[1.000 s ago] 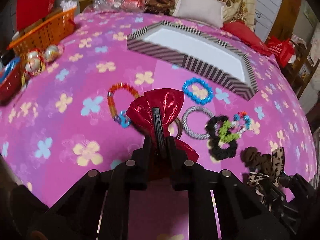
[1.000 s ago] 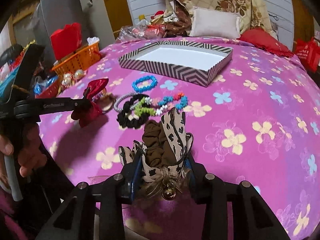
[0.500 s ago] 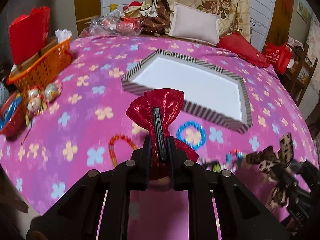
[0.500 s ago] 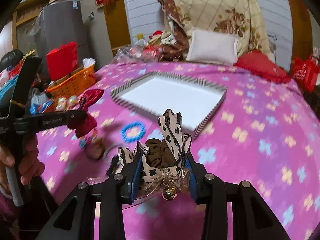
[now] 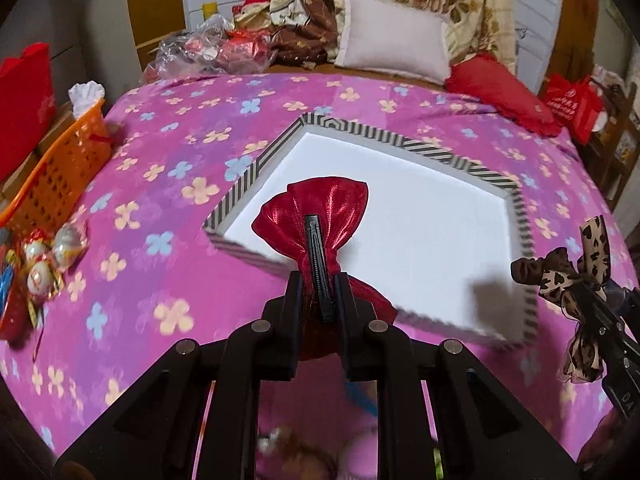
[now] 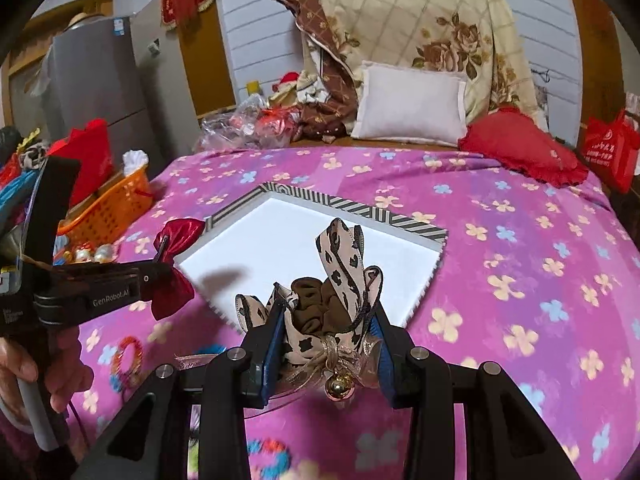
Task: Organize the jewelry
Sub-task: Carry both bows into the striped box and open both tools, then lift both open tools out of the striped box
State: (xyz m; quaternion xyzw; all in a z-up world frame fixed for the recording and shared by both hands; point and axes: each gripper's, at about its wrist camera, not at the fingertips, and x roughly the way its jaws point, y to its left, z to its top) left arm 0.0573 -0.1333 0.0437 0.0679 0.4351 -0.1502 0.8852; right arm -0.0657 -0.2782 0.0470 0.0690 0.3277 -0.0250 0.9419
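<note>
My left gripper [image 5: 319, 280] is shut on a shiny red bow clip [image 5: 320, 212] and holds it in the air over the near left edge of the striped tray [image 5: 256, 170]. My right gripper [image 6: 328, 320] is shut on a leopard-print scrunchie bow [image 6: 340, 256] with a small gold bell, just before the tray's near rim [image 6: 424, 304]. The tray has a white floor with nothing in it. In the right wrist view the left gripper [image 6: 160, 270] and red bow [image 6: 180, 232] show at the left. The leopard bow [image 5: 568, 272] shows at the right in the left wrist view.
A pink flowered bedspread [image 5: 160, 184] covers the bed. An orange basket [image 5: 60, 172] and foil-wrapped balls [image 5: 52, 252] sit at the left edge. Bead bracelets [image 6: 128, 356] lie on the spread below the grippers. A white pillow [image 6: 412, 104] and red cushion [image 6: 520, 148] lie at the back.
Both grippers have lifted their bows off the bedspread and moved forward to the tray. The bracelets and hair ties have dropped below and behind them.
</note>
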